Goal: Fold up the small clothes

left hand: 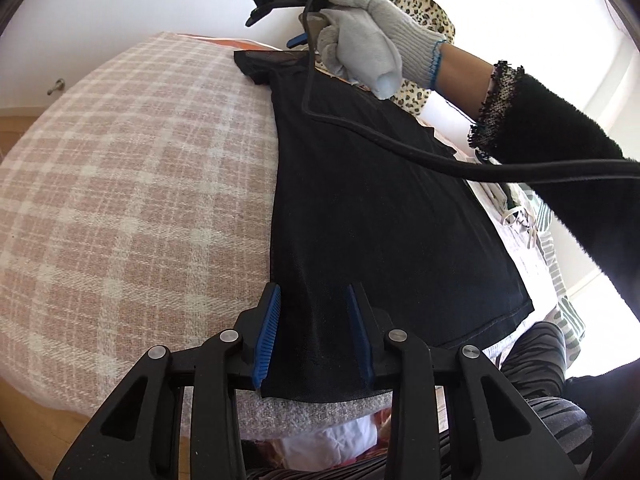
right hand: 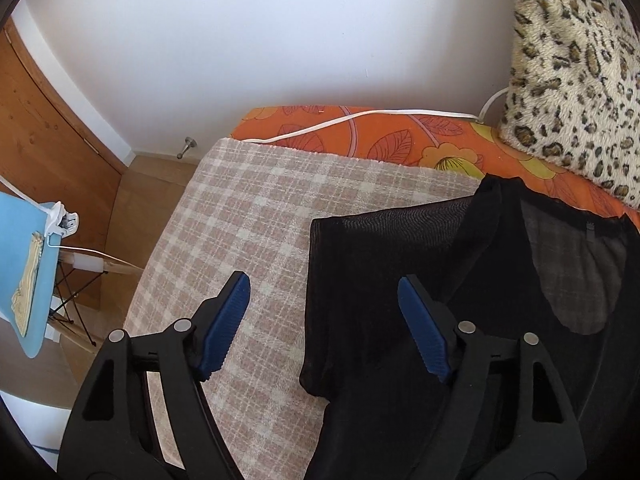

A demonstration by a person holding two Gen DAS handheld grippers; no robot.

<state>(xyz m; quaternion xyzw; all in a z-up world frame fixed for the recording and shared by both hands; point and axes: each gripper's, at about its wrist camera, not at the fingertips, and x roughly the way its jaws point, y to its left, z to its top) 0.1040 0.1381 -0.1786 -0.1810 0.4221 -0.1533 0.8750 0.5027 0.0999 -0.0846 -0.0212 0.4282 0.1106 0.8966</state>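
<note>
A black short-sleeved garment [left hand: 380, 200] lies flat on the pink plaid blanket [left hand: 140, 180]. My left gripper [left hand: 314, 332] sits at its near hem corner. The blue pads stand a little apart, with the cloth lying slack between them. In the right wrist view the garment's [right hand: 400, 260] sleeve and sheer neckline fill the right side. My right gripper [right hand: 322, 292] hovers wide open over the sleeve edge, one finger above the blanket [right hand: 260, 208] and one above the black cloth. The left wrist view shows that right gripper [left hand: 260, 8] at the far end, held by a gloved hand [left hand: 372, 32].
A leopard-print cushion [right hand: 572, 60] and an orange floral sheet [right hand: 400, 136] with a white cable [right hand: 320, 126] lie beyond the blanket. A black cable [left hand: 400, 148] trails over the garment. More clothes [left hand: 532, 220] are piled at the right. A blue chair [right hand: 20, 260] stands by the bed.
</note>
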